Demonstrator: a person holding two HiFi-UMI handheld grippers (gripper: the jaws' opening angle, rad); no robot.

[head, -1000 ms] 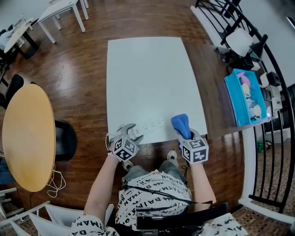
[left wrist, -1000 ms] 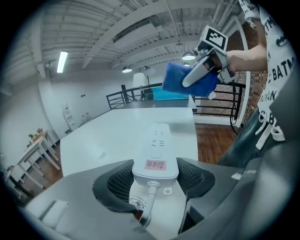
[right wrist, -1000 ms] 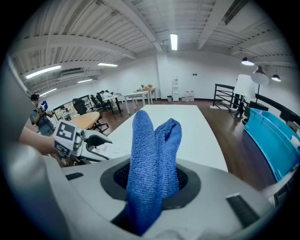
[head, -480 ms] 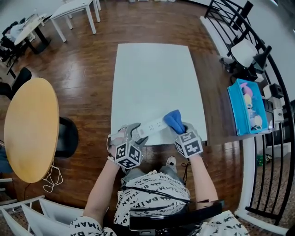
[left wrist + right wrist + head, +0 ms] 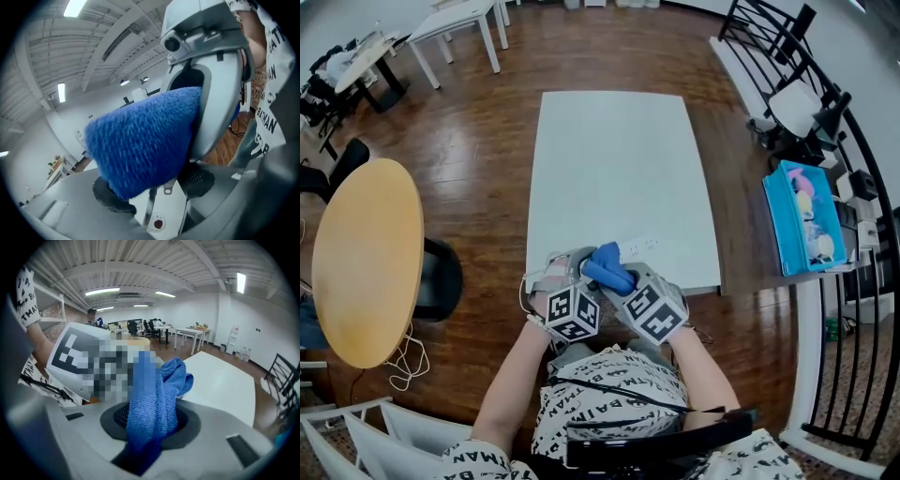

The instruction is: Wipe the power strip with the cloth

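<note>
Our left gripper point(image 5: 155, 193) has its jaws clamped on one end of the white power strip point(image 5: 642, 248). Half a second ago the blue cloth point(image 5: 605, 269) was at the strip's right end. Now it has slid along and sits just beside the left jaws. Our right gripper point(image 5: 151, 425) has its jaws pinched shut on the cloth. The strip's free end sticks out to the right over the white desk point(image 5: 619, 159). We think one full wipe is nearly done.

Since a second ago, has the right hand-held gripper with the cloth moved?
Yes. The right hand-held gripper and cloth went left along the table's near edge, from near its right corner to beside the left hand-held gripper.
</note>
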